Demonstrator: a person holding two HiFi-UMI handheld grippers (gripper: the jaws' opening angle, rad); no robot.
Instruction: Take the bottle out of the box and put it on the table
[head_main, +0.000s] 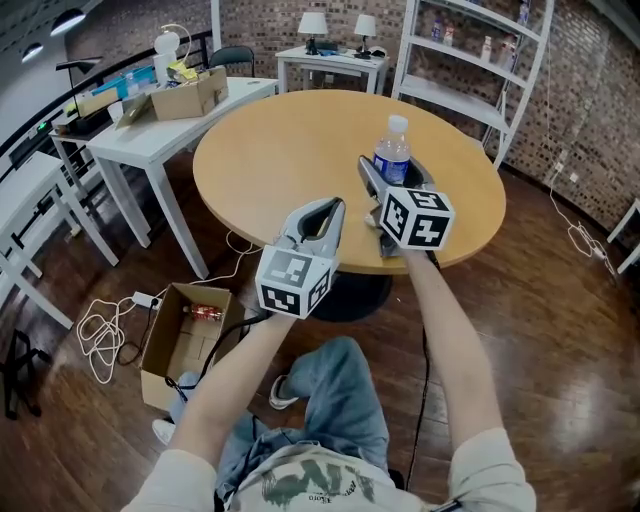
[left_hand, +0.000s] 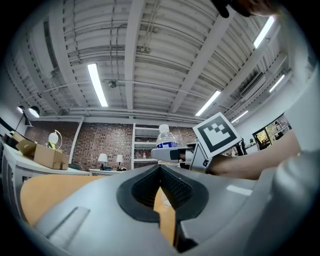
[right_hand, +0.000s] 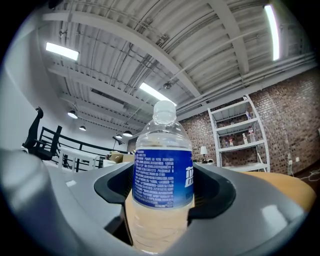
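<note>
A clear water bottle (head_main: 392, 150) with a blue label and white cap stands upright on the round wooden table (head_main: 290, 150), near its right front edge. My right gripper (head_main: 392, 172) reaches level around the bottle's lower half. In the right gripper view the bottle (right_hand: 162, 170) fills the space between the dark pads, and the right gripper (right_hand: 162, 186) stands open around it. My left gripper (head_main: 335, 205) hovers over the table's front edge, left of the bottle, shut and empty (left_hand: 160, 170). The open cardboard box (head_main: 185, 340) lies on the floor at lower left.
A small reddish item (head_main: 207, 313) lies inside the floor box. White cables (head_main: 100, 335) coil beside it. A white table (head_main: 150, 135) with a cardboard carton stands at the left, a white shelf unit (head_main: 480, 60) behind the round table. The person's knees are below the table edge.
</note>
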